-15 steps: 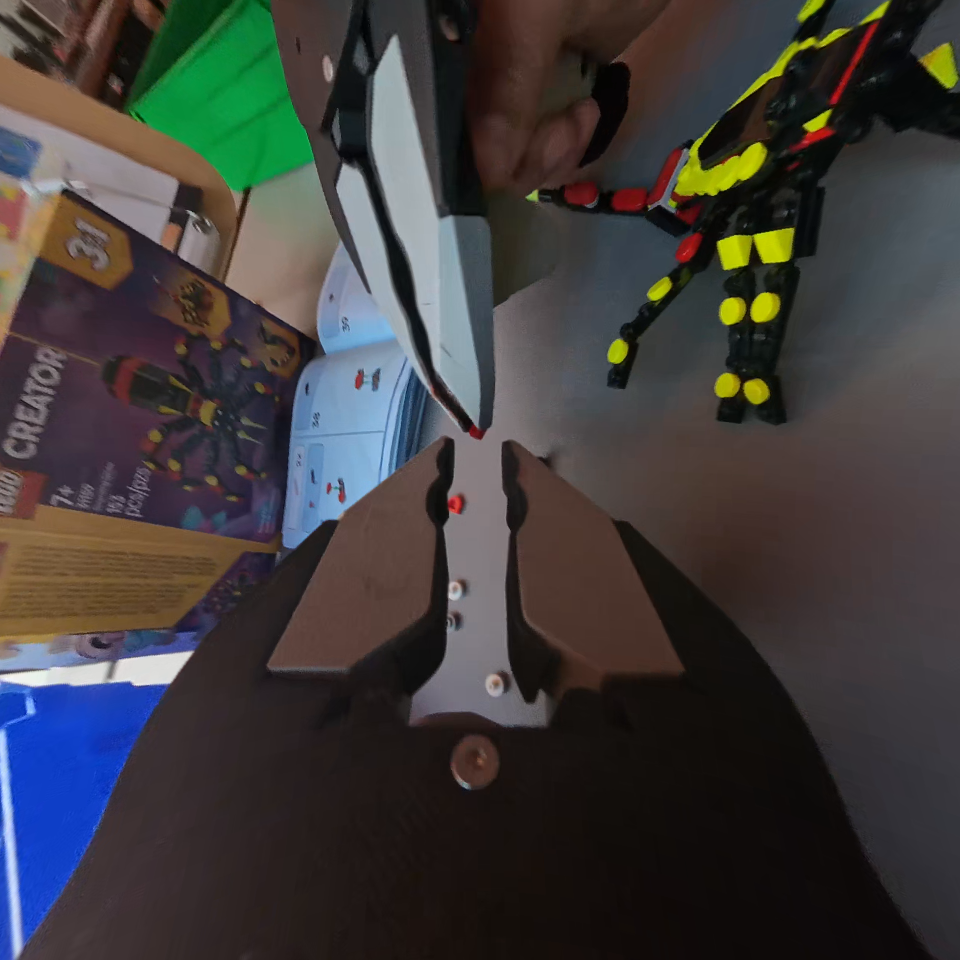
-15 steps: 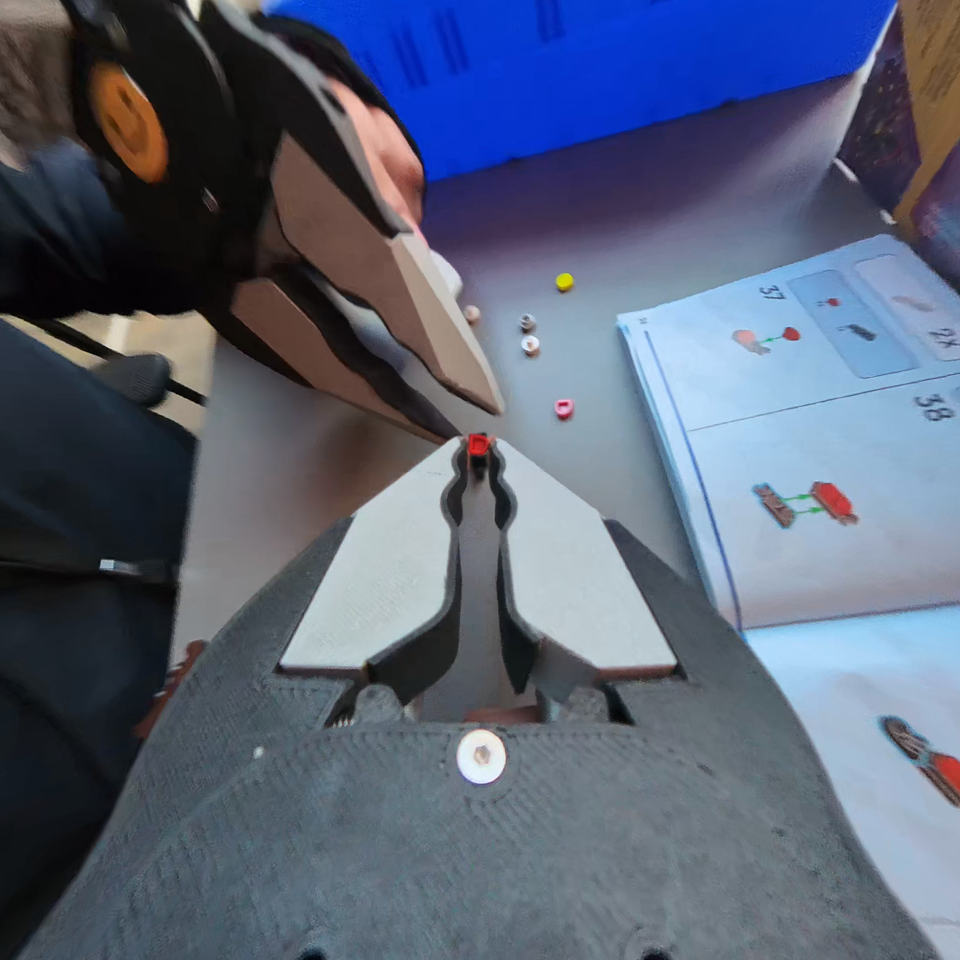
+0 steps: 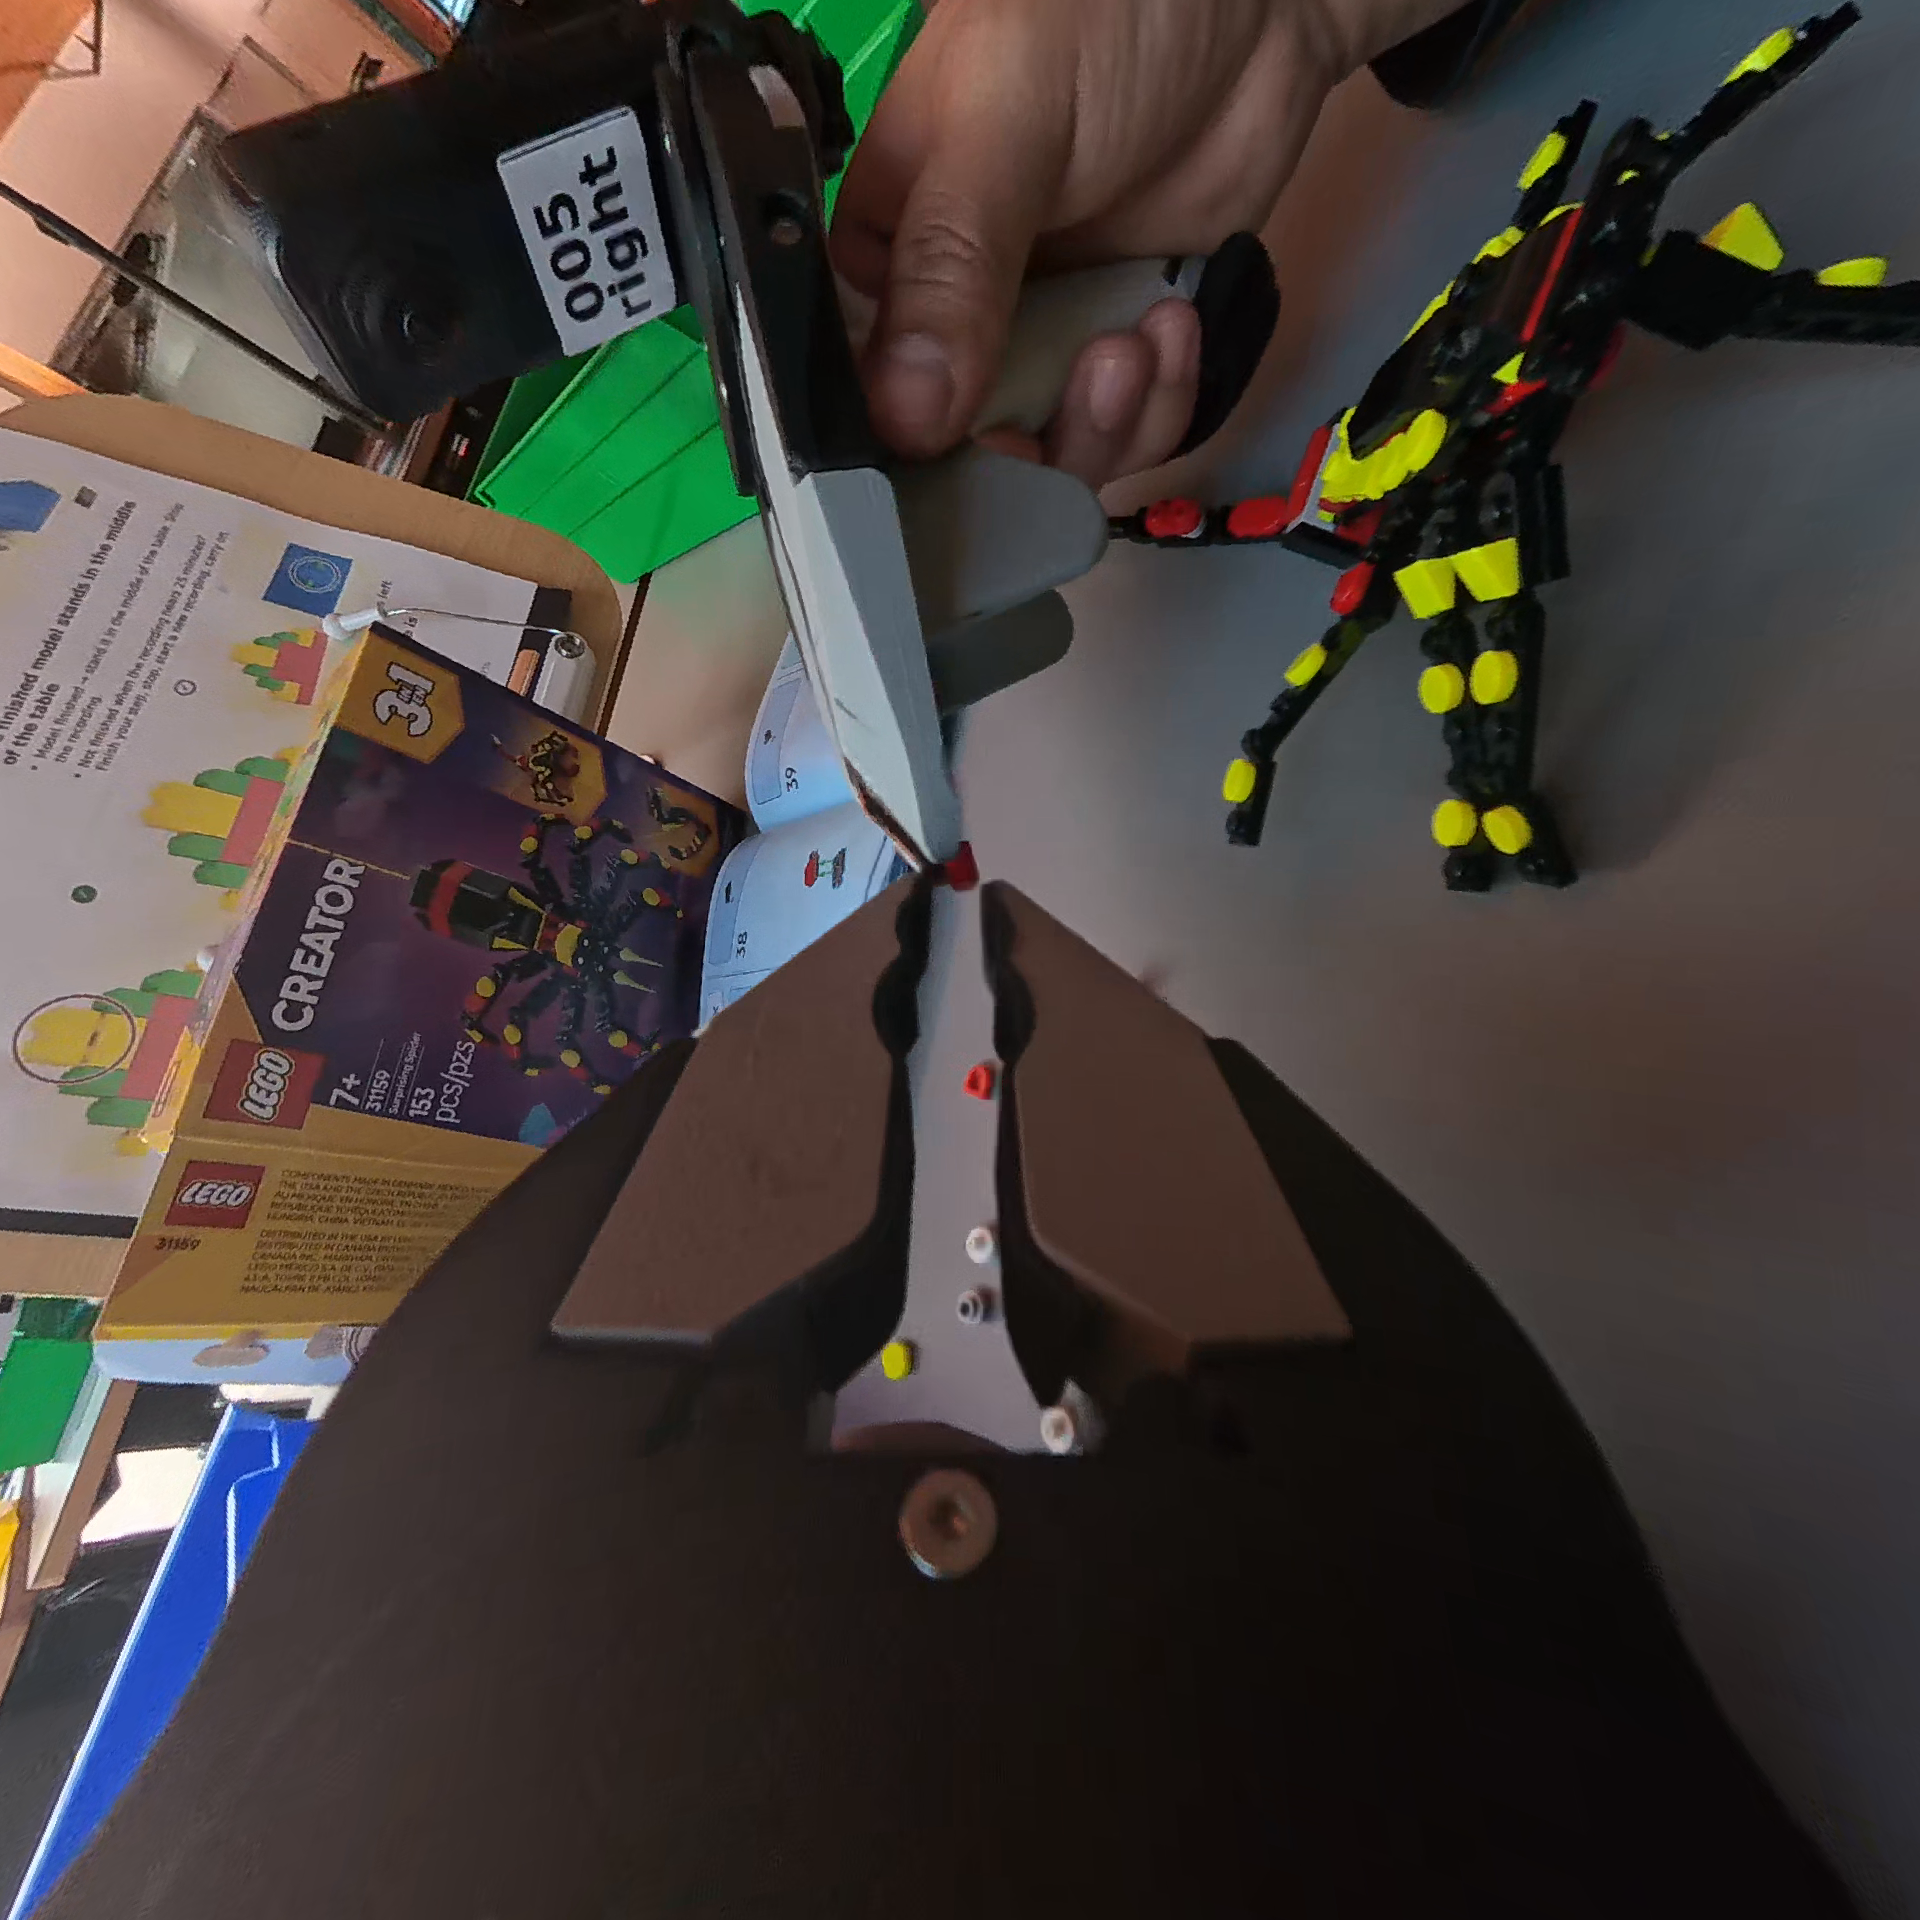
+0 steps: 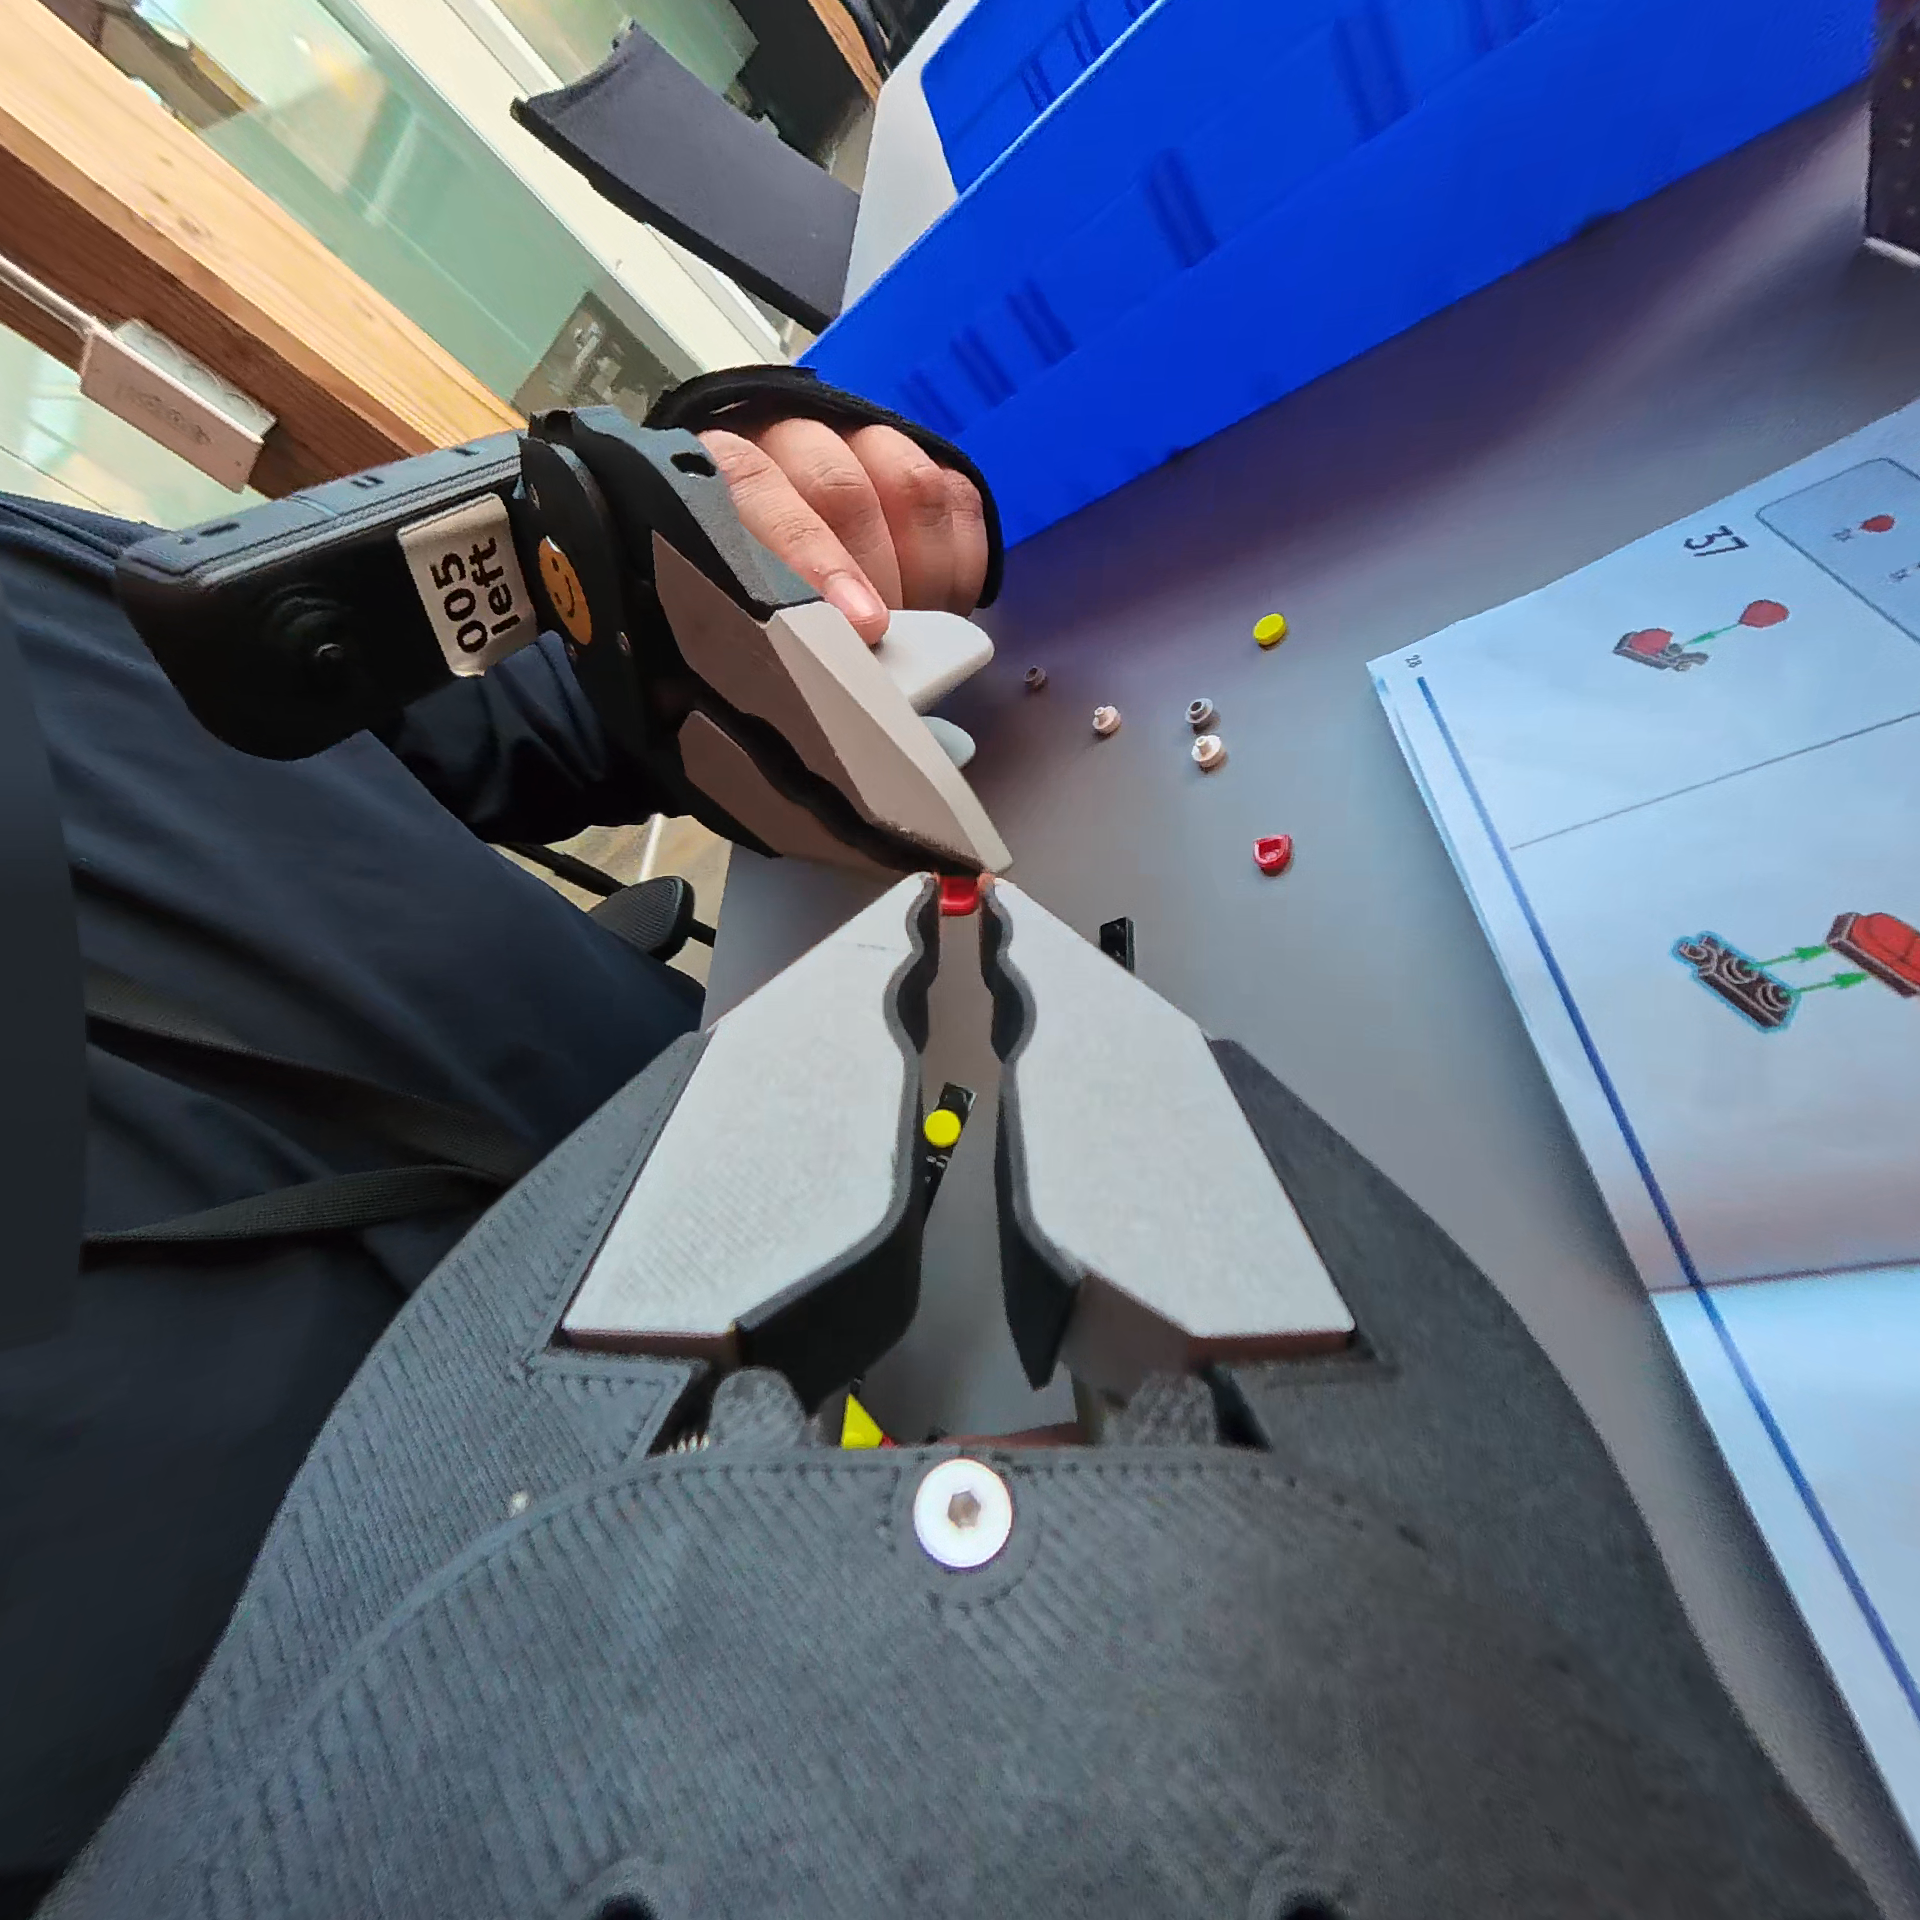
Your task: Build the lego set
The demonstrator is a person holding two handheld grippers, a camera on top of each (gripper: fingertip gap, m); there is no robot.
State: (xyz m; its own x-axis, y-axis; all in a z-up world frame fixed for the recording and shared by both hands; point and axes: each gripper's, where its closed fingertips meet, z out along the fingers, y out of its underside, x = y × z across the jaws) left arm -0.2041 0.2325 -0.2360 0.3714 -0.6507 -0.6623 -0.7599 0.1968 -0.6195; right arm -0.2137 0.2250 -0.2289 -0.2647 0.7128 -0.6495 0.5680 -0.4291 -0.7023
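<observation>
A small red Lego piece (image 4: 958, 896) sits pinched between the tips of the right gripper (image 4: 958, 891), whose pale grey fingers are closed on it above the grey table (image 4: 1351, 1039). The left gripper (image 3: 948, 902) meets it tip to tip — in the left wrist view the red piece (image 3: 961, 864) lies just past its brown fingertips, with a narrow gap between the two fingers. Whether the left jaws also touch the piece I cannot tell; they stand slightly apart, holding nothing that shows.

A bare hand (image 3: 1070, 197) grips the right gripper's handle in the left wrist view, and another hand (image 4: 862, 520) holds the left gripper in the right wrist view.

On the table lie loose pieces: a second small red piece (image 4: 1272, 852), a yellow round stud (image 4: 1269, 629), and several small grey and pale round studs (image 4: 1208, 750) near them. The open instruction booklet (image 4: 1662, 831) lies to the right of these in the right wrist view, and a blue plastic bin (image 4: 1299, 229) stands beyond.

The partly built black, yellow and red Lego spider model (image 3: 1455, 520) stands on the table well apart from the grippers. The purple and yellow Lego box (image 3: 416, 987) lies at the left, beside a printed sheet on a brown clipboard (image 3: 135, 727) — green bins (image 3: 603, 457) behind.
</observation>
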